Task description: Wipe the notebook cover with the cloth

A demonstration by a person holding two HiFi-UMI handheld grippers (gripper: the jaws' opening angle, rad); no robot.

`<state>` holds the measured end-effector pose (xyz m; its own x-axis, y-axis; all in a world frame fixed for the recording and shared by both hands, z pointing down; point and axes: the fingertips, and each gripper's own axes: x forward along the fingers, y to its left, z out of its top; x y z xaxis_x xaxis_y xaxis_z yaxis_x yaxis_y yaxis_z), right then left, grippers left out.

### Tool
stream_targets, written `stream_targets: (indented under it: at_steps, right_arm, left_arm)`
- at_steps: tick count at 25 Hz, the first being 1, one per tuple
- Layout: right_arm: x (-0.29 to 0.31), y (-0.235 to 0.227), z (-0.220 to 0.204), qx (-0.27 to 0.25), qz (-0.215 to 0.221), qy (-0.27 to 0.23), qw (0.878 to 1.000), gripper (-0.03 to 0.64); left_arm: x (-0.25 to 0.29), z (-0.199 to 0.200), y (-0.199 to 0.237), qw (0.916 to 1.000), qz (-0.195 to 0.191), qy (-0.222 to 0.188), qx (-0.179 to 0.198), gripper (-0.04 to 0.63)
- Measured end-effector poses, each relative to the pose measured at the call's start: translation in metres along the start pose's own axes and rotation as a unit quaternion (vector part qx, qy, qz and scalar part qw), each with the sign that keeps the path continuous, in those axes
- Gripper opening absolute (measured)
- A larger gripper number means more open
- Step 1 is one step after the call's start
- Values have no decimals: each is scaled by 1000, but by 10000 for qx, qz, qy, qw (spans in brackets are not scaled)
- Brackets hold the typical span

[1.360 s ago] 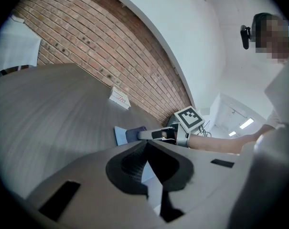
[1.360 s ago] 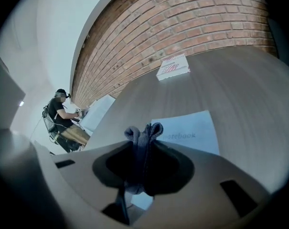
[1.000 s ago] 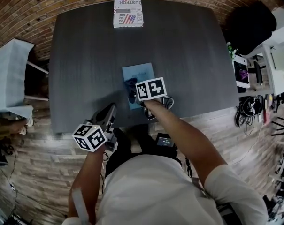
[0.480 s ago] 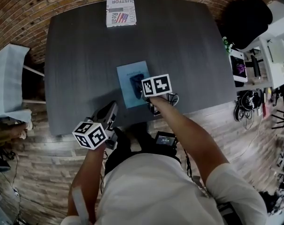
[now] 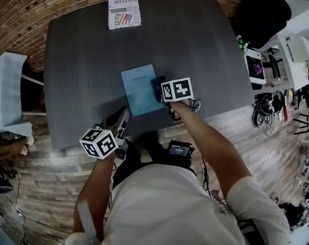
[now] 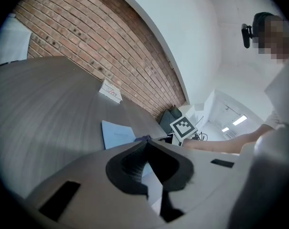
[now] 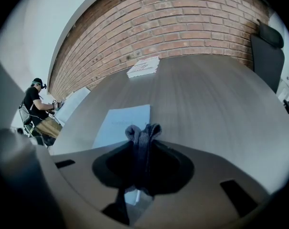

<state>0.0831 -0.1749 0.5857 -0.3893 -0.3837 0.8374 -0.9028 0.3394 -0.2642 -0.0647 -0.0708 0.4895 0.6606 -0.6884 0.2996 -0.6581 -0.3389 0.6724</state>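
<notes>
The right gripper (image 7: 142,144) has its jaws pinched on the cloth (image 7: 143,131) - a dark fold of it bunches up between the tips and pokes out ahead of them. In the head view that cloth now sits at the right edge of the notebook (image 5: 138,88), partly over the cover's margin. A second ago it lay toward the left of the cover, and half a second ago near the middle, so the gripper has drawn it left to right across the blue cover. I judge that one wiping pass is about finished; whether the strip along the far and left edges has been covered, I cannot tell.

The left gripper (image 5: 117,126) has not moved: it stays at the near edge of the table (image 5: 195,45), apart from the notebook, its jaws closed together with nothing between them. It is not pinning the notebook down - so a firmer return stroke could slide the notebook.

The notebook lies flat near the table's middle, well apart from the box (image 5: 123,11) at the far edge.
</notes>
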Motion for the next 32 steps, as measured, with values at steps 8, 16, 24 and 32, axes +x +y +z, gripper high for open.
stream_targets:
  at_steps: [8, 16, 24, 32]
  right_arm:
    - [-27, -25, 1, -162, -393, -159, 9990, 114]
    - [-35, 23, 4, -317, 152, -353, 9988, 114]
    - [-15, 98, -23, -272, 997, -84, 9946, 114]
    - [1, 159, -49, -26, 1717, 259, 9848, 114]
  left_arm:
    - [4, -12, 2, 9999, 5, 100, -19, 8]
    - [-3, -13, 2, 10000, 30, 72, -33, 8]
    - [-25, -12, 6, 9999, 111, -54, -81, 8]
    - [-41, -16, 12, 9995, 241, -108, -186, 8]
